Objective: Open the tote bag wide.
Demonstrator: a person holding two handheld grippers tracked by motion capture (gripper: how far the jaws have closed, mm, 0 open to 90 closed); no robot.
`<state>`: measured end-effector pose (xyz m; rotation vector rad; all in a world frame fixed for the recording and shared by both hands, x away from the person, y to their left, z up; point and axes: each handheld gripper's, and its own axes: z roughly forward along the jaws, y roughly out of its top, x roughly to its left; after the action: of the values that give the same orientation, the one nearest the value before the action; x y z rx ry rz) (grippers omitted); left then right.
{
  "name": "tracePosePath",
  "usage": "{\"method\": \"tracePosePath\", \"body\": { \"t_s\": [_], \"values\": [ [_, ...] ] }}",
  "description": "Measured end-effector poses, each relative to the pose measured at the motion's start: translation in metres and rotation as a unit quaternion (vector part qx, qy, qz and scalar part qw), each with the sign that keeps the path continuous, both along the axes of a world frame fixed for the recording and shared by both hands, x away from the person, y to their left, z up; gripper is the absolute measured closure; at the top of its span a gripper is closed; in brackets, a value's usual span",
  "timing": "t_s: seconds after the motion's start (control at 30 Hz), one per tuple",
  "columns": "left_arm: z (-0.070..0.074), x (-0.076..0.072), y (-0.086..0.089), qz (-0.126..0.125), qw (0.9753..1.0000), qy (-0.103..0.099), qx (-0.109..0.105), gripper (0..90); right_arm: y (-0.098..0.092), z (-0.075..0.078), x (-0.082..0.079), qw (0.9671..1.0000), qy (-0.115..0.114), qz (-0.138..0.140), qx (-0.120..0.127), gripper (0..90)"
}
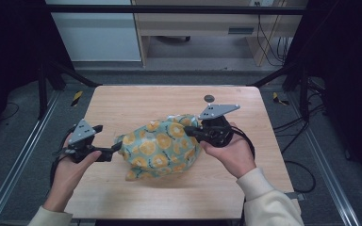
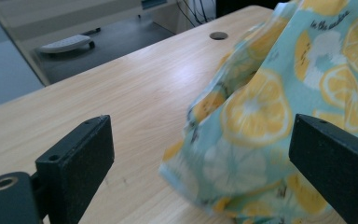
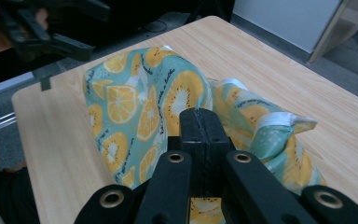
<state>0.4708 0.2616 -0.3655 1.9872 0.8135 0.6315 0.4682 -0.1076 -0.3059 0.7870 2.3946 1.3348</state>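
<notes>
A teal cloth (image 1: 162, 148) printed with orange citrus slices lies bunched up in the middle of the wooden table (image 1: 122, 108). My right gripper (image 1: 189, 132) is at the cloth's right side, its jaws shut on a fold; in the right gripper view the gripper (image 3: 200, 122) pinches the cloth (image 3: 135, 107). My left gripper (image 1: 106, 140) stands open at the cloth's left corner. In the left gripper view the gripper (image 2: 200, 158) has its jaws wide apart, with the edge of the cloth (image 2: 256, 116) lying between them, not touching either jaw.
A small dark round hole (image 1: 209, 98) sits near the table's far edge, also in the left gripper view (image 2: 218, 35). Beyond the table stand a light wooden desk (image 1: 202, 23) and cables (image 1: 273, 42). Black frame posts (image 1: 45, 80) flank the table.
</notes>
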Motion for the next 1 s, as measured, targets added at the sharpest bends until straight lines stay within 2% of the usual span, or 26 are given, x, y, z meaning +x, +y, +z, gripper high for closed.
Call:
{"method": "tracePosePath", "body": {
  "t_s": [0.03, 0.1, 0.13, 0.2, 0.23, 0.27, 0.3, 0.33, 0.37, 0.4, 0.43, 0.47, 0.53, 0.63, 0.7, 0.83, 0.87, 0.9, 1.0],
  "values": [
    [0.002, 0.004, -0.006, -0.008, 0.9999, 0.003, 0.007, 6.1, 0.000, 0.000, -0.001, 1.0000, 0.001, 0.000, 0.001, 90.0],
    [0.003, 0.007, -0.010, -0.012, 0.9999, 0.007, 0.009, 6.0, 0.001, -0.001, -0.002, 1.0000, 0.000, 0.005, 0.004, 90.0],
    [0.003, 0.016, -0.019, -0.040, 0.9987, 0.026, 0.021, 6.1, 0.001, -0.001, -0.003, 1.0000, -0.002, 0.006, 0.004, 90.0],
    [0.001, 0.024, -0.027, -0.058, 0.9971, 0.041, 0.026, 6.0, 0.002, -0.001, -0.003, 1.0000, -0.002, 0.007, 0.006, 90.0],
    [0.001, 0.024, -0.027, -0.058, 0.9971, 0.041, 0.026, 6.0, 0.002, 0.000, -0.003, 0.9999, -0.002, 0.008, 0.007, 90.0],
    [-0.002, 0.030, -0.034, -0.064, 0.9960, 0.054, 0.030, 6.1, 0.002, 0.000, -0.003, 0.9999, -0.003, 0.008, 0.007, 90.0],
    [-0.002, 0.030, -0.034, -0.064, 0.9960, 0.054, 0.030, 6.2, 0.002, 0.000, -0.004, 0.9999, -0.003, 0.008, 0.006, 90.0],
    [-0.006, 0.034, -0.038, -0.073, 0.9946, 0.069, 0.026, 7.5, 0.001, 0.000, -0.004, 0.9999, -0.004, 0.008, 0.006, 90.0],
    [-0.006, 0.034, -0.038, -0.073, 0.9946, 0.069, 0.026, 13.0, 0.001, 0.001, -0.005, 1.0000, -0.003, 0.007, 0.006, 90.0],
    [-0.008, 0.036, -0.040, -0.085, 0.9928, 0.083, 0.018, 20.7, 0.000, 0.001, -0.005, 1.0000, -0.004, 0.007, 0.006, 90.0],
    [-0.008, 0.036, -0.040, -0.085, 0.9928, 0.083, 0.018, 28.0, -0.001, 0.001, -0.005, 0.9999, -0.004, 0.007, 0.007, 90.0],
    [-0.009, 0.037, -0.042, -0.097, 0.9908, 0.093, 0.019, 38.8, -0.002, 0.001, -0.005, 1.0000, -0.005, 0.005, 0.007, 90.0],
    [-0.010, 0.036, -0.044, -0.108, 0.9892, 0.097, 0.021, 55.7, -0.003, 0.000, -0.005, 1.0000, -0.005, 0.001, 0.008, 90.0],
    [-0.008, 0.033, -0.045, -0.114, 0.9887, 0.095, 0.017, 78.4, -0.005, 0.001, -0.005, 0.9999, -0.008, -0.001, 0.009, 90.0],
    [-0.002, 0.028, -0.045, -0.112, 0.9901, 0.084, 0.006, 85.5, -0.007, 0.002, -0.007, 0.9999, -0.011, -0.004, 0.010, 90.0],
    [0.015, 0.008, -0.041, -0.103, 0.9929, 0.052, -0.027, 89.2, -0.015, 0.007, -0.014, 0.9996, -0.025, -0.011, 0.011, 90.0],
    [0.015, 0.008, -0.041, -0.103, 0.9929, 0.052, -0.027, 89.3, -0.018, 0.008, -0.019, 0.9994, -0.029, -0.013, 0.011, 90.0],
    [0.019, -0.004, -0.039, -0.107, 0.9926, 0.044, -0.038, 89.6, -0.020, 0.007, -0.022, 0.9994, -0.030, -0.014, 0.012, 90.0],
    [0.019, -0.023, -0.039, -0.119, 0.9914, 0.037, -0.040, 90.0, -0.024, 0.000, -0.037, 0.9993, -0.033, -0.014, 0.011, 90.0]
  ]
}}
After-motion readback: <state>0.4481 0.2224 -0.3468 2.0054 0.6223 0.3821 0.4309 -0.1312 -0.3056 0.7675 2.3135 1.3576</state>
